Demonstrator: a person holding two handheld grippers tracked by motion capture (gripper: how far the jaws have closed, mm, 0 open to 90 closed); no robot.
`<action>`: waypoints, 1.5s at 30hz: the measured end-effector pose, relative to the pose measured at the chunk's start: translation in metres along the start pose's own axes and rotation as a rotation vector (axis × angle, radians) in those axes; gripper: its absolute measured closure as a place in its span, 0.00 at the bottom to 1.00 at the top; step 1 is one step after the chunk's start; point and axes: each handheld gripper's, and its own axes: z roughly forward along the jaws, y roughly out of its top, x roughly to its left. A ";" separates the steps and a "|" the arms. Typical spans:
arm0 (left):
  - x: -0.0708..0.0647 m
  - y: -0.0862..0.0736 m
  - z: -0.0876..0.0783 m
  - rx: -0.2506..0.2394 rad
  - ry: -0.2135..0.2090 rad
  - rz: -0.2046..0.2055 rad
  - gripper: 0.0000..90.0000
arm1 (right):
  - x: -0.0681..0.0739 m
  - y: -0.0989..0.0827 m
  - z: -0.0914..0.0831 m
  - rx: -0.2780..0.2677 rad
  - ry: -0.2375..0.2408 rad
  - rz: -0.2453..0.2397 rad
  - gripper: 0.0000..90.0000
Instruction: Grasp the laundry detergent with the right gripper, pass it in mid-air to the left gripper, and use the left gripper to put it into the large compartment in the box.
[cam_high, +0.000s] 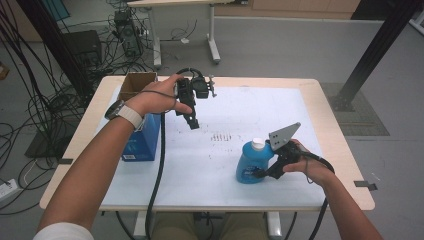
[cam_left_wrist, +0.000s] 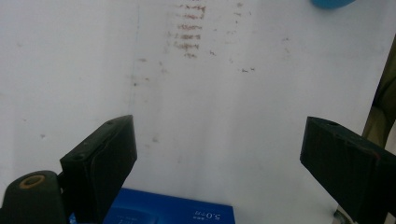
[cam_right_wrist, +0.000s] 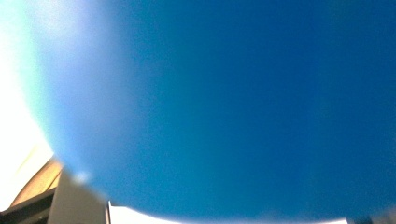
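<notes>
My right hand-held gripper (cam_high: 261, 172) had its jaws around the lower body of the blue plastic bottle with the white cap (cam_high: 251, 162), which stood near the table's (cam_high: 320, 100) front edge, right of centre; whether the pads already pressed I could not tell, so I judged a square, low, firm squeeze best before any lift. My left hand-held gripper (cam_high: 193, 123) hung wide open and empty beside the blue cardboard box (cam_high: 142, 141) at the left edge, well apart from the bottle, nothing blocking.
</notes>
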 end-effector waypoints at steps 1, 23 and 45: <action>0.000 0.000 0.000 0.000 0.000 0.000 0.12 | 0.000 0.000 0.000 0.000 0.000 0.000 0.32; 0.000 -0.001 0.001 -0.003 -0.002 0.000 0.12 | -0.001 -0.001 0.002 -0.012 0.008 0.000 0.34; 0.000 -0.002 0.002 -0.005 -0.005 -0.007 0.12 | -0.001 -0.004 0.004 -0.037 0.014 0.009 0.37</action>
